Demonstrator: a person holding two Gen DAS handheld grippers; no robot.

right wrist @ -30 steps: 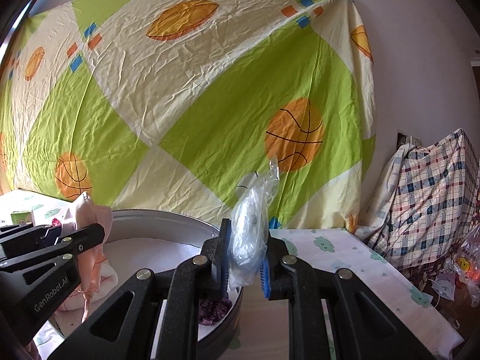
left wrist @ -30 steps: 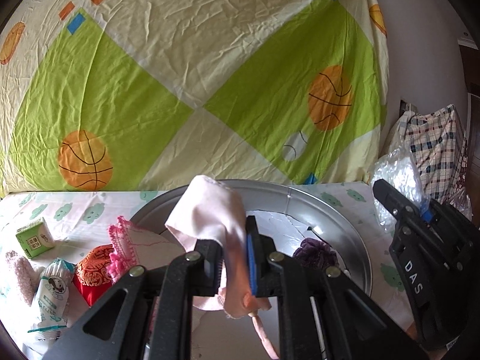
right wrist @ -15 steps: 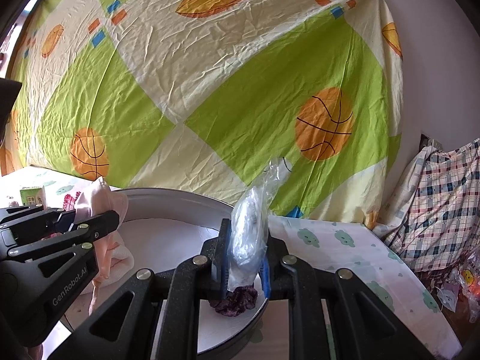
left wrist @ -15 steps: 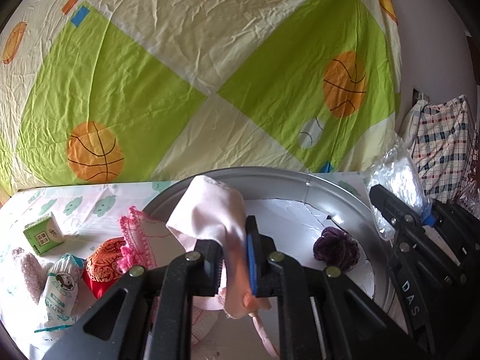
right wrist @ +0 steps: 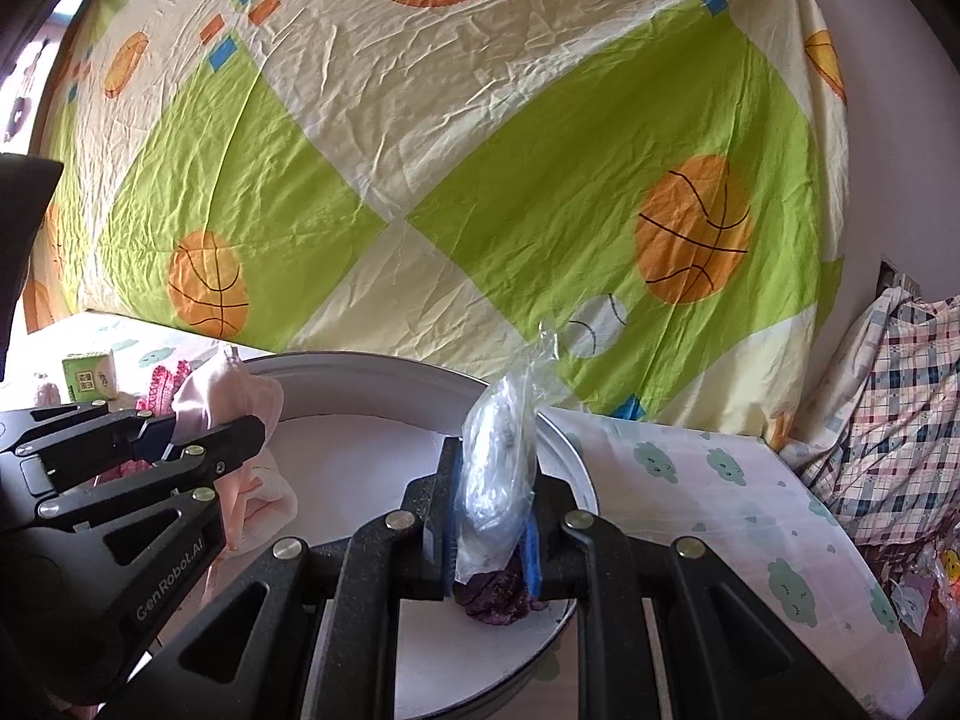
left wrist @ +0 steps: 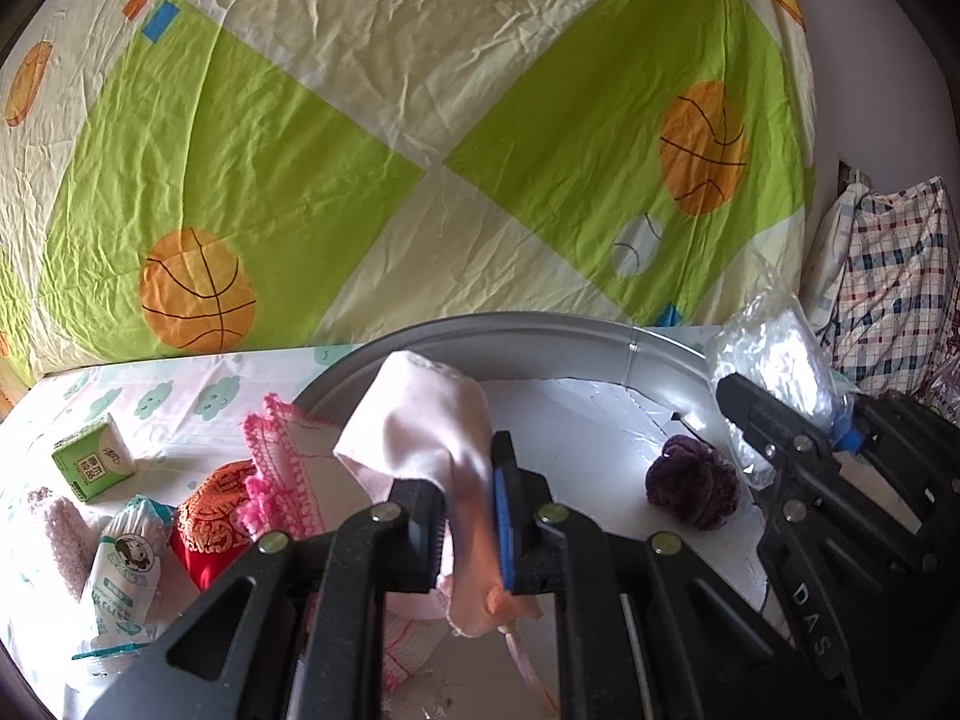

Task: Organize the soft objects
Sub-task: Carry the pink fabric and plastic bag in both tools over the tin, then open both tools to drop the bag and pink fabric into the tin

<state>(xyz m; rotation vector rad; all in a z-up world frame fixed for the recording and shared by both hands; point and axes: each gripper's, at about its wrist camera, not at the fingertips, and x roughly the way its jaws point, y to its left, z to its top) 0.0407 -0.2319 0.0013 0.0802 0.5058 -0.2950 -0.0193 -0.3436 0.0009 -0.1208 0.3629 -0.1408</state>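
Note:
My left gripper [left wrist: 471, 516] is shut on a pale pink cloth [left wrist: 420, 420], held over the left part of a round metal basin [left wrist: 540, 324]. My right gripper [right wrist: 489, 531] is shut on a crumpled clear plastic bag [right wrist: 498, 456] above the basin's [right wrist: 372, 360] right side. A dark purple scrunchie [left wrist: 693, 489] lies on the basin's white floor, just under the right gripper; from the right wrist view the scrunchie [right wrist: 495, 597] peeks out below the bag. A pink-fringed cloth [left wrist: 282, 468] drapes over the basin's left rim.
Left of the basin lie a red embroidered pouch [left wrist: 210, 516], a white tissue pack [left wrist: 123, 576], a green carton [left wrist: 90, 462] and a fuzzy pink item [left wrist: 54, 534] on a cloud-print sheet [right wrist: 690, 480]. A basketball-print sheet [left wrist: 360, 150] hangs behind. Plaid fabric [right wrist: 900, 408] stands right.
Both cameras have tipped downward, so the basin and the purple scrunchie show more fully. The right gripper with its bag has edged over the basin. Both grips are unchanged.

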